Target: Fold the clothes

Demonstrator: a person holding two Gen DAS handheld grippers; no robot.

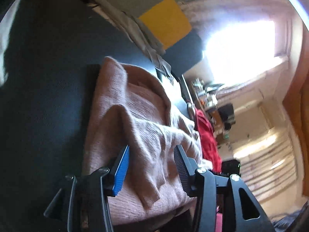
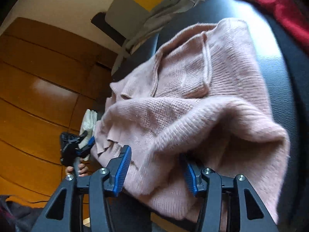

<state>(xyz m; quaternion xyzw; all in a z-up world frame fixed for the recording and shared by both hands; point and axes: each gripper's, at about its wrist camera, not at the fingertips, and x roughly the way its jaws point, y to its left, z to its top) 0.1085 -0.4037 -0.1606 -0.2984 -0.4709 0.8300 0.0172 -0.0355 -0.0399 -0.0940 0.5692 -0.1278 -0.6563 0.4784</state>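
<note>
A pink knitted sweater [image 2: 202,100] lay bunched and partly folded on a dark padded surface [image 2: 274,58], its thick fold rising just ahead of both tools. The right gripper [image 2: 156,168] stood with its blue-padded jaws apart, a rolled edge of the knit lying between them and spilling over the right-hand pad; neither pad could be seen pressing on the wool. The left gripper [image 1: 151,166] was likewise spread, one blue pad and one dark pad set either side of a loose ridge of the sweater [image 1: 143,127], with a clear gap to the fabric.

In the right wrist view, the left gripper [image 2: 85,145] appeared at the sweater's far edge, a person's hand [image 2: 80,171] wrapped round its handle, with a white cloth [image 2: 88,121] just behind it. A red garment [image 1: 207,135] lay beside the sweater at the edge of the surface, and grey clothing [image 2: 173,5] was heaped at its far end beneath a yellow and grey panel [image 1: 166,23]. Wooden cabinet doors [image 2: 38,81] filled the background, and a bright window [image 1: 241,52] glared in the left wrist view.
</note>
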